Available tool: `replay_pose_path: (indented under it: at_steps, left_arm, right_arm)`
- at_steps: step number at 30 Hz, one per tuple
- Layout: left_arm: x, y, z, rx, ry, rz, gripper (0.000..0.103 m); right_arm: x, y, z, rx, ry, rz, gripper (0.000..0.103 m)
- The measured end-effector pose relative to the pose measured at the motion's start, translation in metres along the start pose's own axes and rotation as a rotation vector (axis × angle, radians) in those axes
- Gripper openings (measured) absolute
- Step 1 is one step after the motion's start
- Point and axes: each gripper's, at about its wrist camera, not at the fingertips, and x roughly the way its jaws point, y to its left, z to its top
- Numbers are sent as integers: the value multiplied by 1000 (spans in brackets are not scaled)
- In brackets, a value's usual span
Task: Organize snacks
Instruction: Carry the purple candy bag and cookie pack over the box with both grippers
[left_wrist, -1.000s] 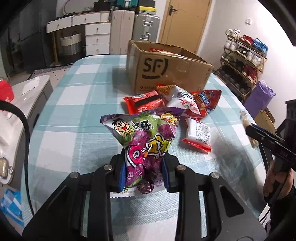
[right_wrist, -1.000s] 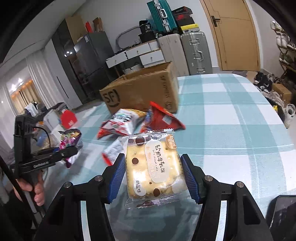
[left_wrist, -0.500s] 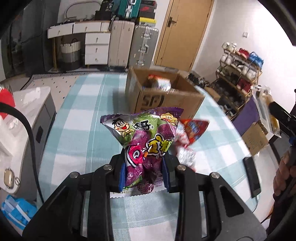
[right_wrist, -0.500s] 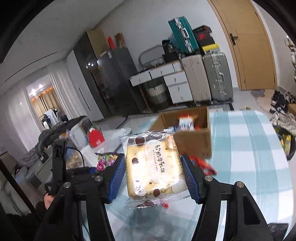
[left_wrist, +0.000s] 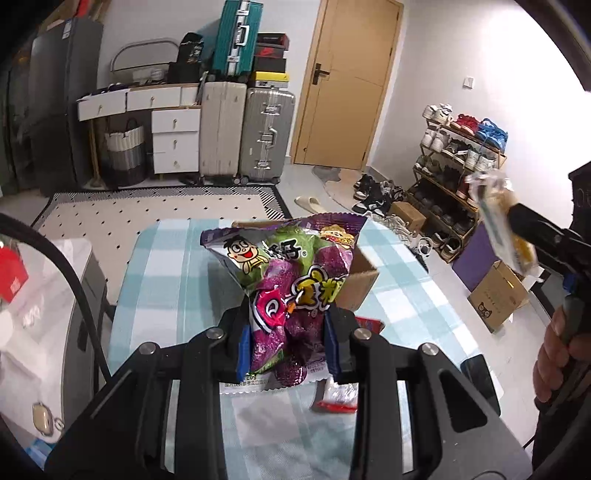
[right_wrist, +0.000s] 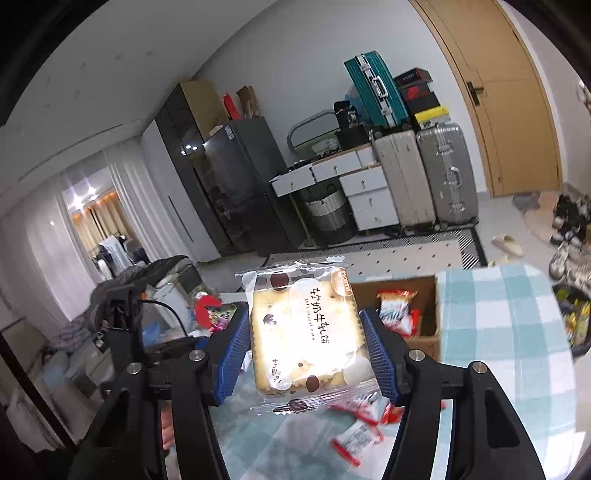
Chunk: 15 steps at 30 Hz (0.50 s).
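My left gripper (left_wrist: 287, 343) is shut on a purple and green candy bag (left_wrist: 291, 273) and holds it high above the table, in front of the cardboard box (left_wrist: 364, 275). My right gripper (right_wrist: 306, 358) is shut on a clear-wrapped yellow biscuit pack (right_wrist: 303, 332), also raised; the pack also shows in the left wrist view (left_wrist: 506, 225). The open cardboard box (right_wrist: 428, 306) holds red and white snack packs (right_wrist: 397, 310). More red and white packs (right_wrist: 356, 439) lie on the checked tablecloth (right_wrist: 509, 332) below.
A black phone (left_wrist: 480, 380) lies near the table's right edge. Suitcases (left_wrist: 266, 133), white drawers (left_wrist: 173, 140) and a shoe rack (left_wrist: 458, 155) stand around the room. A white side table (left_wrist: 40, 295) is on the left.
Both grippers have risen well above the table with their packs still held. The box now lies lower in both views and the loose snacks are mostly below the fingers.
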Motion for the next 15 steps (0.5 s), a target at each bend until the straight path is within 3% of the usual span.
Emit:
replay_pose_path:
  at_steps: [8, 15]
  left_arm:
    - [18, -17, 55, 26, 12, 12, 28]
    - [62, -25, 100, 6, 50, -7, 28]
  right_arm:
    - [25, -4, 43, -17, 2, -89, 61]
    - [65, -31, 79, 12, 33, -128, 61]
